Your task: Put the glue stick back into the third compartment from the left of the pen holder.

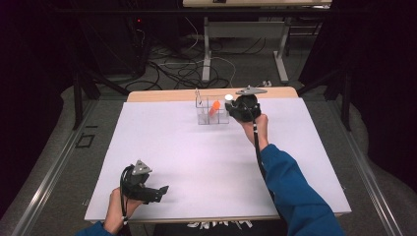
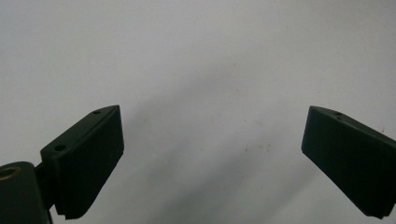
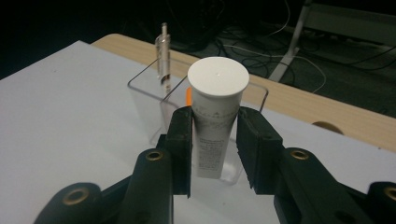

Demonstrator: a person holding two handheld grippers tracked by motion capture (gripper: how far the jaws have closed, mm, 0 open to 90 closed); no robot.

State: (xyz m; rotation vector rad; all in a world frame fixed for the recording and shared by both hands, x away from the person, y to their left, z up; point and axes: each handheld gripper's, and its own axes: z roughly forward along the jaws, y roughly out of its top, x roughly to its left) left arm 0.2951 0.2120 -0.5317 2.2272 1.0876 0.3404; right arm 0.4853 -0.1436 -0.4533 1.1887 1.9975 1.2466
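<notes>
My right gripper (image 1: 237,110) (image 3: 215,144) is shut on a white tube (image 3: 215,116) with a flat white cap (image 1: 228,98), held upright, cap up. The tube hangs at the right end of a clear plastic organizer (image 1: 206,118) (image 3: 140,91) near the table's far edge. An orange item (image 1: 214,107) (image 3: 188,96) leans in the middle of the organizer, and a clear pen (image 1: 198,98) (image 3: 163,58) stands at its left end. My left gripper (image 1: 160,191) (image 2: 212,158) rests low at the near left of the table, open, with only white table surface between its jaws.
The white table top (image 1: 196,157) ends in a wooden strip (image 1: 162,94) at the far edge. Beyond it lie floor cables (image 1: 177,69) and another table's legs (image 1: 281,54). The person's blue sleeve (image 1: 295,191) crosses the near right part of the table.
</notes>
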